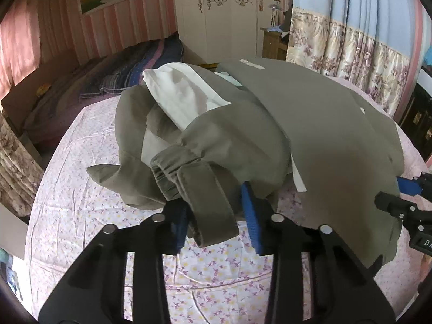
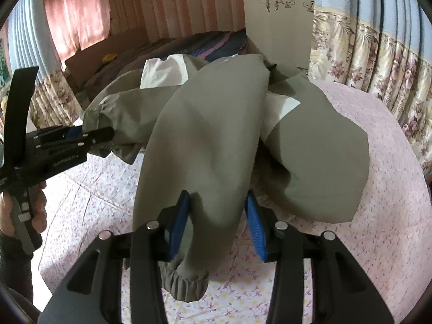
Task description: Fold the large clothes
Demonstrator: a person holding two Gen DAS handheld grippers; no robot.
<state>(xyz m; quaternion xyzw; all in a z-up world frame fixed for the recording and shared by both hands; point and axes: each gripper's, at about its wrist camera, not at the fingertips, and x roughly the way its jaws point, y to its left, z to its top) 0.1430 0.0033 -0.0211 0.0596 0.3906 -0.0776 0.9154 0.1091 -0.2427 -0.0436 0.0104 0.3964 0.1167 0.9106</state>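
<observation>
Two grippers, each on a sleeve of the same grey jacket [image 1: 310, 124]. The left gripper [image 1: 216, 216] has its blue pads either side of the left cuff [image 1: 205, 197], the one with the wide strap tab and gathered elastic, and it looks clamped on it. The right gripper [image 2: 218, 224] is doing the same on the other sleeve [image 2: 205, 140], pads squeezing the cloth just above the elastic cuff [image 2: 186, 283], which pokes out below the jaws toward the camera.

From there the jacket spreads away over a bed sheet [image 1: 108, 189] with a small purple flower print. It's bunched, not flat: white lining [image 1: 183, 100] shows at the far end, and a big grey flap lies off to the right in the right wrist view.

In that same view a hand [image 2: 16, 213] grips the left tool's handle at the left edge.

Further back: a dark striped blanket [image 1: 135, 73], a white wardrobe [image 1: 224, 16], flowery curtains [image 1: 351, 54].
</observation>
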